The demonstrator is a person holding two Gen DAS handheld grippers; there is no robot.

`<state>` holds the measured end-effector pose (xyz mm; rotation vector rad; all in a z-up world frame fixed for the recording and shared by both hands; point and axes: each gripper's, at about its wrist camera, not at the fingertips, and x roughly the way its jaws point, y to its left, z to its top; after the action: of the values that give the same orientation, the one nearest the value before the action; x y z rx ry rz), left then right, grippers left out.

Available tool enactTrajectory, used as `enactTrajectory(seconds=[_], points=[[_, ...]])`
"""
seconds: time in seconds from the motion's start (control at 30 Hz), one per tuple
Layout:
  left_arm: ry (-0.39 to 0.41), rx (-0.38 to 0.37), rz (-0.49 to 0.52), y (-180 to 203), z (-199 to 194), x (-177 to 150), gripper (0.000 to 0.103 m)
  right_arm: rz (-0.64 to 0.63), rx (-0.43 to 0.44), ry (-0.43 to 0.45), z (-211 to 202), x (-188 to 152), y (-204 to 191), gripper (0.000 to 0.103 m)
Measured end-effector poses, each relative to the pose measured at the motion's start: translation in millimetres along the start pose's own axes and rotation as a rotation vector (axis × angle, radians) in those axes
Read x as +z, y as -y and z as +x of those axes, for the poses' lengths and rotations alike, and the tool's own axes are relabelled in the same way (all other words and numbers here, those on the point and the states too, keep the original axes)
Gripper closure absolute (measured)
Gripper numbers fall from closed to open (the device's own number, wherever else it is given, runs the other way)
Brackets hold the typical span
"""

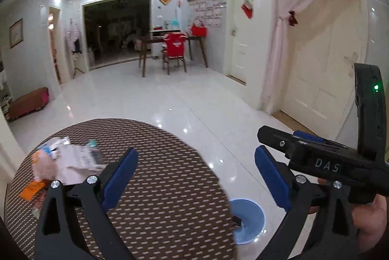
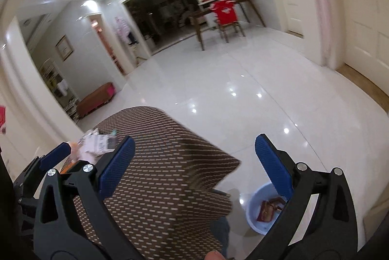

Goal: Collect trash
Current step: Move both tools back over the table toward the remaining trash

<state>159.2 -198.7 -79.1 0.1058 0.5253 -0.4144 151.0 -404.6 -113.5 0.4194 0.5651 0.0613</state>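
both grippers, left gripper [image 1: 194, 177] and right gripper [image 2: 192, 167], hang empty with jaws spread. the trash pile [image 1: 65, 160] sits on the table's [image 1: 170, 187] far-left edge; approach low, pinch one wrapper, then carry it to the blue bin [image 2: 262, 211] beside the table.

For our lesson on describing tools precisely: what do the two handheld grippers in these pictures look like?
Each gripper, left and right, has a black plastic frame with silver screw heads and two blue ribbed finger pads. In the left wrist view, the right gripper's black body shows white lettering "DAS" and a green light.
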Motion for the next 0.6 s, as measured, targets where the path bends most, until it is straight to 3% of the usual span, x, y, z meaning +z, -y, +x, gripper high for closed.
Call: enactTrajectory(seconds=[0.4, 0.6], points=[[0.05, 0.156, -0.118, -104, -36, -19, 0.008, -0.161, 0.103, -0.059, 43, -3, -101, 0.006], [0.041, 0.263, -0.209, -171, -41, -38, 0.007, -0.214, 0.124, -0.132, 78, -25, -139, 0.006]])
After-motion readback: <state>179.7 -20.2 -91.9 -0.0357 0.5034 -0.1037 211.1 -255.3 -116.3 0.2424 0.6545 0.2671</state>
